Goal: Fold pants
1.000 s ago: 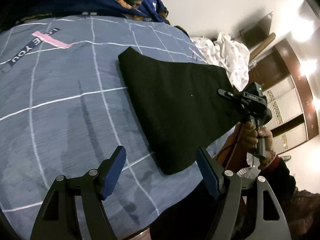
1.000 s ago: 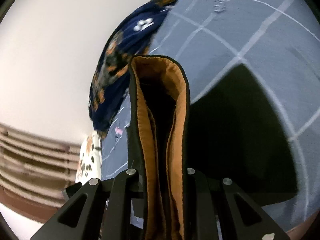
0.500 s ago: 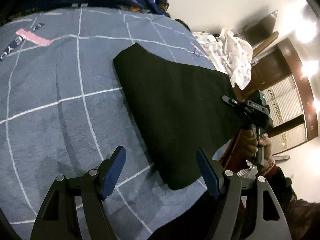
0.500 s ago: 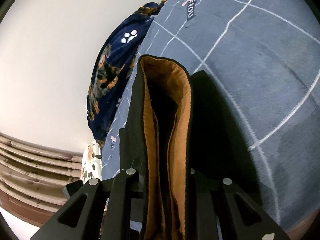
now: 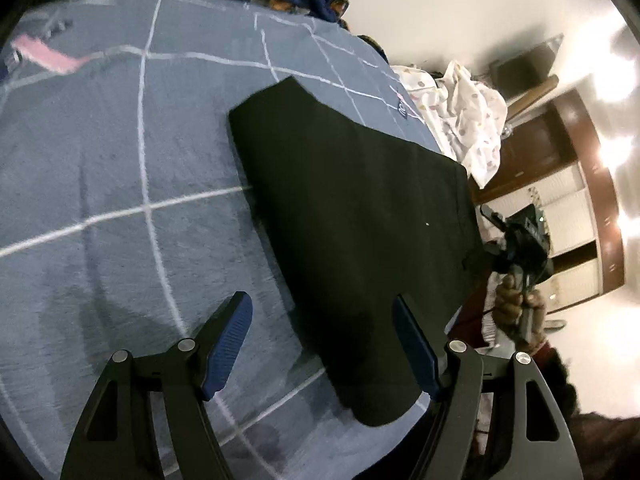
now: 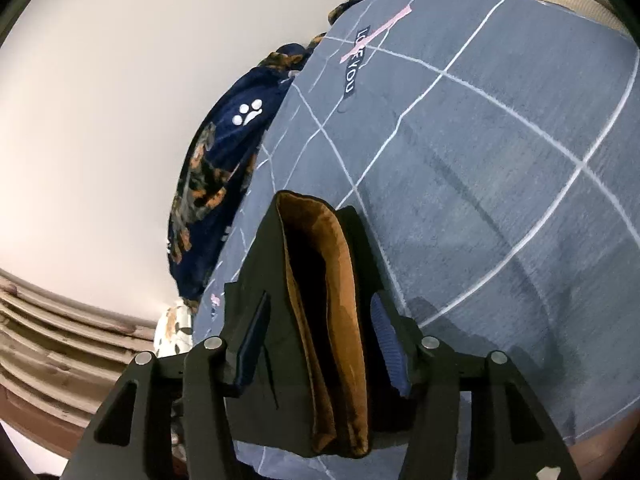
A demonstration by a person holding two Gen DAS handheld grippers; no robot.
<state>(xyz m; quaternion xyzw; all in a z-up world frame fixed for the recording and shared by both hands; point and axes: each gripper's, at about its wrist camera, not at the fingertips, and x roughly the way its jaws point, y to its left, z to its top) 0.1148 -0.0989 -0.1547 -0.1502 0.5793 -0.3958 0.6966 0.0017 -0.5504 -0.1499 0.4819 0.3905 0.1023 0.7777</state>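
The black pants (image 5: 352, 216) lie folded flat on the grey checked bedspread (image 5: 112, 168). My left gripper (image 5: 322, 348) is open and empty, hovering just above the near end of the pants. The right gripper (image 5: 516, 240) shows at the far right edge of the pants, held in a hand. In the right wrist view the pants' edge with its orange-brown lining (image 6: 332, 304) stands between the jaws of my right gripper (image 6: 320, 340), which have spread apart with blue pads (image 6: 386, 340) showing beside the cloth.
A navy patterned blanket (image 6: 216, 176) is bunched at the bed's far edge by the wall. A white printed cloth (image 5: 464, 116) lies heaped past the pants. Dark wooden cupboards (image 5: 576, 184) stand beyond the bed.
My right gripper has opened off the pants' edge, which it was clamping before. The left gripper has shifted closer over the near end of the pants.
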